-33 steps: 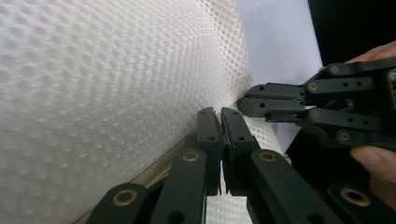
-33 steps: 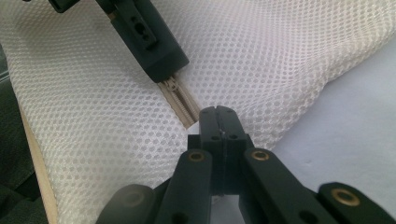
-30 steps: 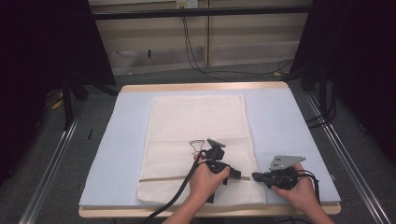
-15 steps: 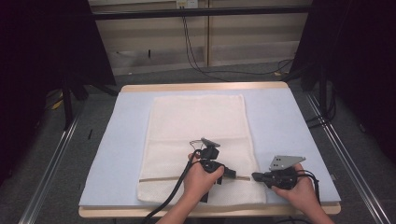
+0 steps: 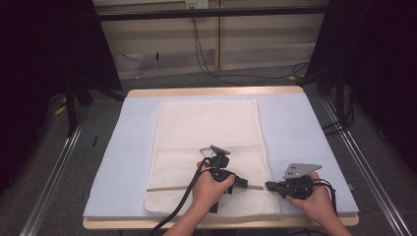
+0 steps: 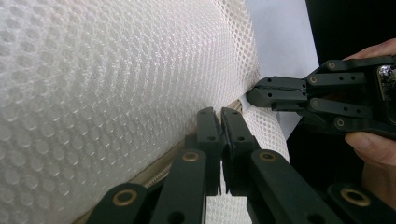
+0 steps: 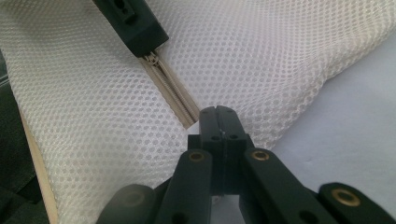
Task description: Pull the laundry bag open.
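Observation:
A white mesh bag (image 5: 206,128) lies flat on the light blue mat (image 5: 295,123), with a beige zipper (image 5: 167,188) running across its near end. My left gripper (image 5: 243,183) points right along the zipper and is shut on the zipper pull (image 7: 152,58). In its own view the left gripper (image 6: 219,114) has its jaws together on the zipper line. My right gripper (image 5: 268,186) points left and is shut on the bag's right edge beside the zipper's end (image 7: 187,119). The right gripper (image 7: 219,112) pinches the mesh there. The two gripper tips are a few centimetres apart.
The mat covers a wooden table (image 5: 211,91) whose front edge runs just under both hands. Bare mat (image 5: 123,162) lies left and right of the bag. Cables (image 5: 216,73) and metal rails (image 5: 54,172) lie on the floor around the table.
My left hand has shifted slightly to the left along the zipper. The right hand and the bag's right edge have stayed where they were.

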Available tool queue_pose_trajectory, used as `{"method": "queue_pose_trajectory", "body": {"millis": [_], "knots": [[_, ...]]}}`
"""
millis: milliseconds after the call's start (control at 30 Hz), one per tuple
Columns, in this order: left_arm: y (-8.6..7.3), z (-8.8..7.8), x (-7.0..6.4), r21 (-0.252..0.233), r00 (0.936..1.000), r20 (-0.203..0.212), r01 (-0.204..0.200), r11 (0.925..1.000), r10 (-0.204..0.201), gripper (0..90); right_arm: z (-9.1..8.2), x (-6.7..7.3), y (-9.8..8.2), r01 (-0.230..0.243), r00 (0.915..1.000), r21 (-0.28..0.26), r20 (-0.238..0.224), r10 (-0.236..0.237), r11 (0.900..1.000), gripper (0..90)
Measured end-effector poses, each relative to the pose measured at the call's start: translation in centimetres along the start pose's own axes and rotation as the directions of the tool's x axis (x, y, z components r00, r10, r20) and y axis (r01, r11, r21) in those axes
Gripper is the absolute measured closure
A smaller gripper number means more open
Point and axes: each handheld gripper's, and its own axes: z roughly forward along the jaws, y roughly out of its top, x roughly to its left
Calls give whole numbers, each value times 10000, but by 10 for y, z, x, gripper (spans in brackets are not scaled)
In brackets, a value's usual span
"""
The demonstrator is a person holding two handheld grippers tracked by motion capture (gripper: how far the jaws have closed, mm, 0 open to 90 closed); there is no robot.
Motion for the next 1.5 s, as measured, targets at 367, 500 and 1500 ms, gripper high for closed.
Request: {"method": "queue_pose_trajectory", "body": {"millis": [367, 500, 1500], "knots": [[0, -4, 2, 44, 10000, -7, 27, 10000, -27, 874, 0, 1, 1, -19, 10000, 122, 83, 17, 9999, 900], [-1, -6, 4, -10, 9999, -109, -27, 10000, 27, 874, 0, 1, 2, -2, 10000, 159, 85, 0, 9999, 900], [-3, -21, 13, -43, 10000, -1, 90, 9999, -90, 874, -1, 0, 2, -132, 9999, 172, 50, 131, 9998, 900]]}}
